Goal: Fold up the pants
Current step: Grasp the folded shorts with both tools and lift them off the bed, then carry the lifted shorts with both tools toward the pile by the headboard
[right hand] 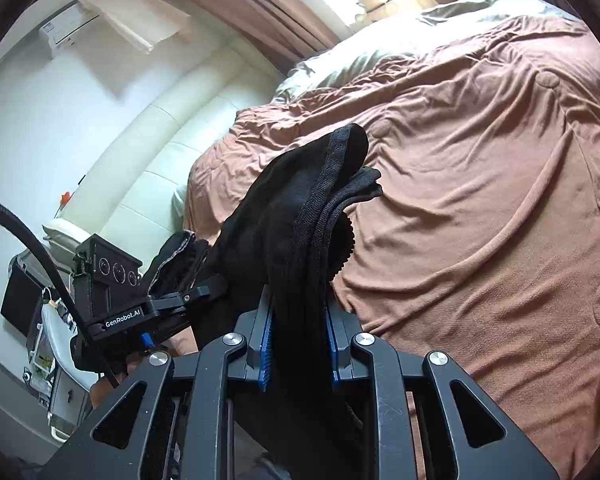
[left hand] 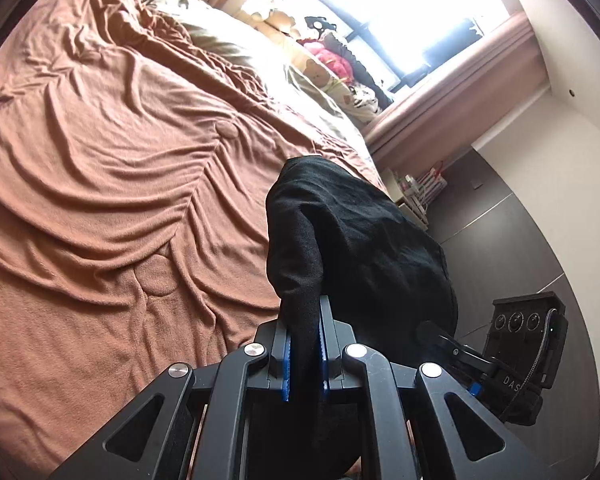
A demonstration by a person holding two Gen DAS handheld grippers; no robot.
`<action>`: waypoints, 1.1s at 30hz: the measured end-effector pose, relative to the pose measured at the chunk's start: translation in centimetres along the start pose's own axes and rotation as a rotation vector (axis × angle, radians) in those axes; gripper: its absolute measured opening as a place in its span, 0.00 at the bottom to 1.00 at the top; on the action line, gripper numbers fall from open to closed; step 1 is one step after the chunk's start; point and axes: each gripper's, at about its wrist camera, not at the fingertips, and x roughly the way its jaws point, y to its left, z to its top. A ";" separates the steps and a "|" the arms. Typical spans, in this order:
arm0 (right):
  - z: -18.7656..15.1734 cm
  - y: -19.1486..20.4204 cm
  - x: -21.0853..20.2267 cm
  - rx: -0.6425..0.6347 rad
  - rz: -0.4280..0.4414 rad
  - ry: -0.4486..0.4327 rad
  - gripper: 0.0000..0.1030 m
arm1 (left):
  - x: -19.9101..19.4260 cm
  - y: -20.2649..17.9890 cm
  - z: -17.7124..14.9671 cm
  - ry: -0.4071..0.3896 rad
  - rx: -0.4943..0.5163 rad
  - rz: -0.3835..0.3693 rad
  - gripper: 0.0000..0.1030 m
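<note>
Black pants [left hand: 352, 232] hang bunched in the air above the near edge of the bed. My left gripper [left hand: 306, 320] is shut on a fold of the black cloth, which rises past its blue pads. In the right wrist view the pants [right hand: 296, 216] show a ribbed waistband on top, and my right gripper [right hand: 298, 312] is shut on several layers of that end. The other gripper appears in each view: the right one [left hand: 460, 350] low at the right, the left one [right hand: 180, 292] at the left, also clamped on black cloth. The lower part of the pants is hidden behind the grippers.
A wide bed with a rumpled rust-brown blanket [left hand: 100, 160] fills most of both views. A pale duvet [left hand: 236, 44] and stuffed toys [left hand: 332, 56] lie at its far side under a bright window. A cream padded headboard [right hand: 148, 152] and a bedside unit [right hand: 56, 380] stand at the left.
</note>
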 end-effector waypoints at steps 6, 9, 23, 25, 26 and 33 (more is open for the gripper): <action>-1.7 3.9 -2.7 -0.036 -0.005 -0.026 0.18 | -4.9 -2.2 -0.1 -0.034 0.028 -0.005 0.10; -2.4 5.5 -3.9 -0.043 0.003 -0.038 0.18 | -7.5 -2.7 -0.6 -0.057 0.035 -0.010 0.10; -4.8 15.0 -4.0 -0.144 0.041 -0.079 0.18 | -19.6 -2.5 -0.2 -0.173 0.074 0.020 0.10; -4.8 15.8 -2.9 -0.150 0.049 -0.077 0.18 | -21.0 -1.9 0.0 -0.190 0.083 0.036 0.10; -4.8 16.2 -2.4 -0.154 0.053 -0.072 0.18 | -21.6 -1.5 0.1 -0.197 0.085 0.044 0.10; -3.7 18.6 2.8 -0.179 0.079 -0.036 0.17 | -24.5 3.2 1.7 -0.241 0.045 0.063 0.10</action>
